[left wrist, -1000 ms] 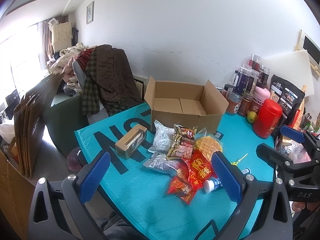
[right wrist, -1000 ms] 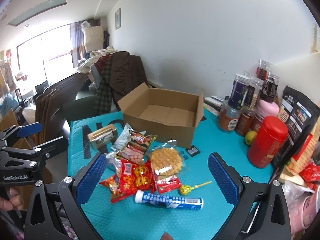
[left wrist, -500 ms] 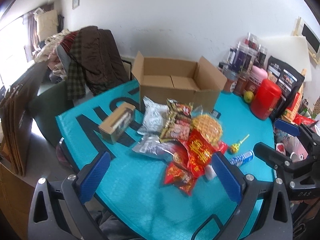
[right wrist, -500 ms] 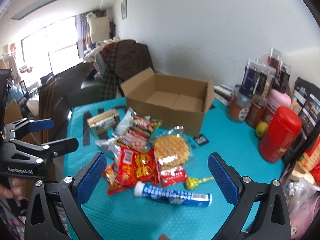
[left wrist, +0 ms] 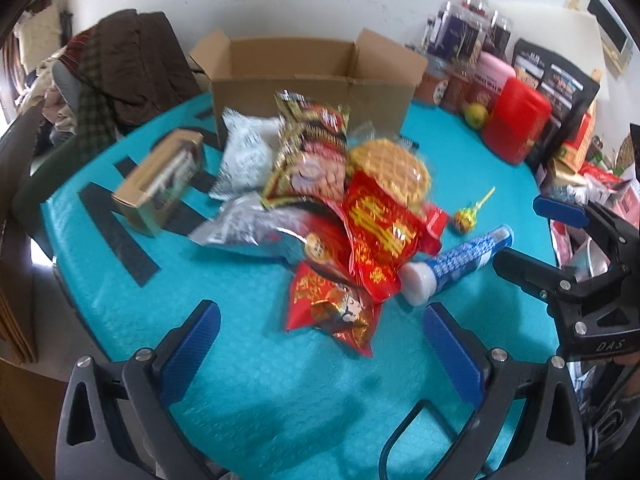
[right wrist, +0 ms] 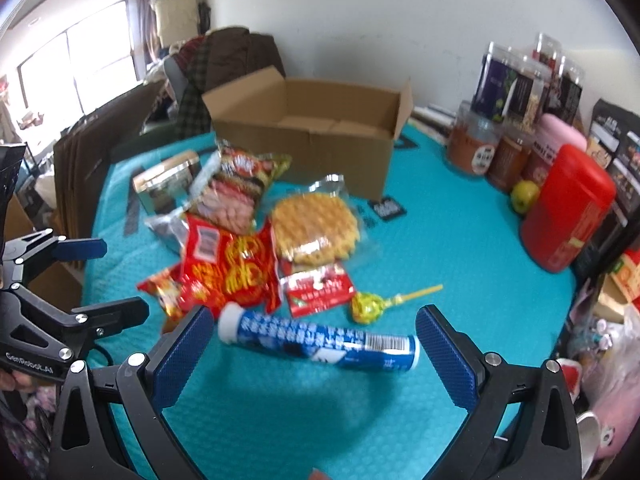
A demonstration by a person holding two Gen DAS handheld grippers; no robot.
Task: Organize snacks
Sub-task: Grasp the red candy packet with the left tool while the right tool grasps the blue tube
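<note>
Over the teal worktop (right wrist: 440, 240) both claws have dropped closer to the snack pile (left wrist: 340, 208), right claw (right wrist: 314, 342) spread wide around the blue tube (right wrist: 320, 340), left claw (left wrist: 320, 340) equally apart, cardboard box (right wrist: 320, 128) unfilled, so sorting likely starts now.

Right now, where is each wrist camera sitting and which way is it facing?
Left wrist: on the left gripper, above the teal table's near edge, facing the snack pile and cardboard box; right gripper shows at right.
Right wrist: on the right gripper, low over the blue tube, facing the box; left gripper shows at left.
Shared: box, waffle pack, tube, lollipop.
</note>
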